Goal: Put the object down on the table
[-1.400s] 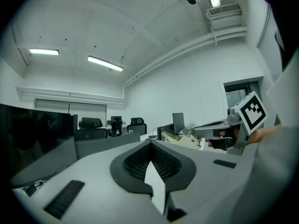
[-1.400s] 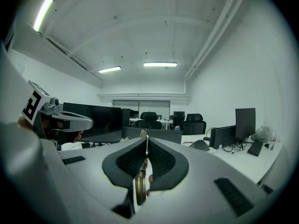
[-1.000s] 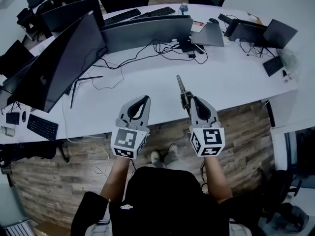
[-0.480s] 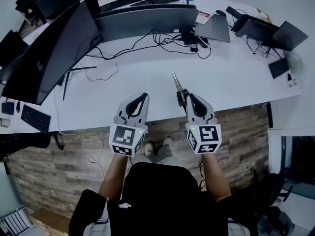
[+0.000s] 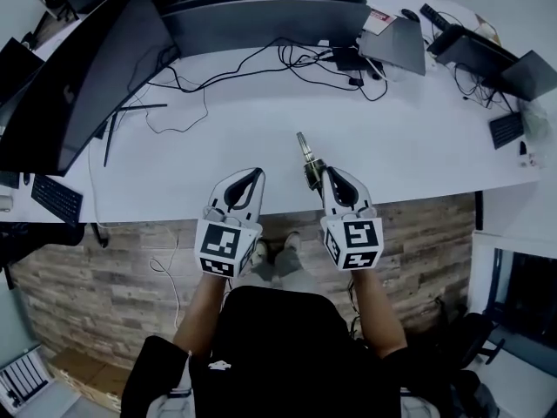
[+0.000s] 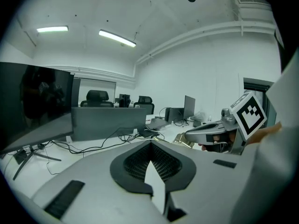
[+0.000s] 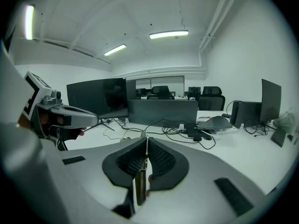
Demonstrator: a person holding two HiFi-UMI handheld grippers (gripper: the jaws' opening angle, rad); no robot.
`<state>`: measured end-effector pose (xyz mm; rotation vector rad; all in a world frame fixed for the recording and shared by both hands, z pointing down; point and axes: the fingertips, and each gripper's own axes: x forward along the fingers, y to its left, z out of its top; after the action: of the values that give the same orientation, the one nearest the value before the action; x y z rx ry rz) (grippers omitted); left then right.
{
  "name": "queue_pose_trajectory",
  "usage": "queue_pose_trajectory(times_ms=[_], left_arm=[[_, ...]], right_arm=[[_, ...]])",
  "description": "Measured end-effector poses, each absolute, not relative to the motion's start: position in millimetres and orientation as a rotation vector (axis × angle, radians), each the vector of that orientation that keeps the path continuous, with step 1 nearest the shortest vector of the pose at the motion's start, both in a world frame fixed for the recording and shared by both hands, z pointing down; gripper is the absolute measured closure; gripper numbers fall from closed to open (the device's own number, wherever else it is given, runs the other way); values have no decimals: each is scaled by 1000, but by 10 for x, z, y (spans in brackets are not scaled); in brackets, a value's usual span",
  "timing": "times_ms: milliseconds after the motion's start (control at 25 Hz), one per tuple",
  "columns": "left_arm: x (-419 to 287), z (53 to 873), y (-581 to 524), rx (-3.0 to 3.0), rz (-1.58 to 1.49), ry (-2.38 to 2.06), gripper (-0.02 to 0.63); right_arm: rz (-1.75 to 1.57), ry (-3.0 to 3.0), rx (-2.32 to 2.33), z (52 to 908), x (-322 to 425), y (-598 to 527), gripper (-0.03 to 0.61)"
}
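Right gripper [image 5: 323,175] pinches a slender metal object [image 5: 304,150] of unclear type, its rear end hidden between the jaws. Left gripper [image 5: 253,175] has its jaws pressed together, empty.

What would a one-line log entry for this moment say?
left tongs: shut, empty | right tongs: shut on slim tool | tool: over near edge of table, not yet down

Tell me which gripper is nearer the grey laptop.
Right. The right gripper hangs at the table's near edge, short and left of the laptop; the left gripper is farther left.
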<state>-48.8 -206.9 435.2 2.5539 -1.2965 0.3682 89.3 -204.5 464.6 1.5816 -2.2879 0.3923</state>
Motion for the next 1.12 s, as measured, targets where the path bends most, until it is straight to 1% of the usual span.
queue_pose_trajectory(times_ms=[560, 960, 1120], left_arm=[[-439, 4925, -2108, 2462, 488, -1238, 600], [-545, 5273, -2110, 2421, 523, -1245, 600], [-474, 5335, -2111, 2402, 522, -1228, 600]], right_arm=[[443, -2210, 1371, 5507, 785, -2264, 551], [375, -2164, 1213, 5984, 692, -2366, 551], [335, -2149, 1159, 6127, 690, -2449, 551]])
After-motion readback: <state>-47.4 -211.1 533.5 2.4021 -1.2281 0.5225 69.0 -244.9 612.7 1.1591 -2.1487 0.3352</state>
